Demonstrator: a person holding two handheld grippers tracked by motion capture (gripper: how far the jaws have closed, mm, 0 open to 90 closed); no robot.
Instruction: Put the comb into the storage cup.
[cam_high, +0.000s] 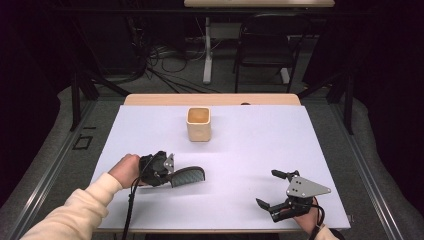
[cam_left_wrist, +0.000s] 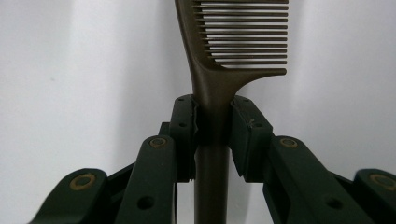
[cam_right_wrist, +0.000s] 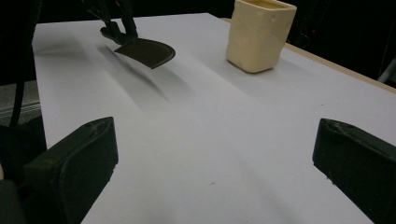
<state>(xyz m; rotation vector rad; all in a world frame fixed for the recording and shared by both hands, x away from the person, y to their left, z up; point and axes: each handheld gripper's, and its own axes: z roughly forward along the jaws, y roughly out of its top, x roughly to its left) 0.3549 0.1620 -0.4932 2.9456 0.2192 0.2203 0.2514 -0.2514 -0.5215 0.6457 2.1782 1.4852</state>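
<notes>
A dark brown comb is held just above the white table sheet at the left; its teeth point toward the right. My left gripper is shut on the comb's handle, with both pads pressed against it. In the right gripper view the comb hangs a little above the sheet and casts a shadow. A cream-coloured square cup stands upright near the back middle of the table, also in the right gripper view. My right gripper rests near the front right edge, its jaws wide apart with nothing between them.
The white sheet covers a wooden table whose back edge shows bare. Beyond the table stand a dark chair and a white desk leg among floor cables. A cable trails from the left gripper over the front edge.
</notes>
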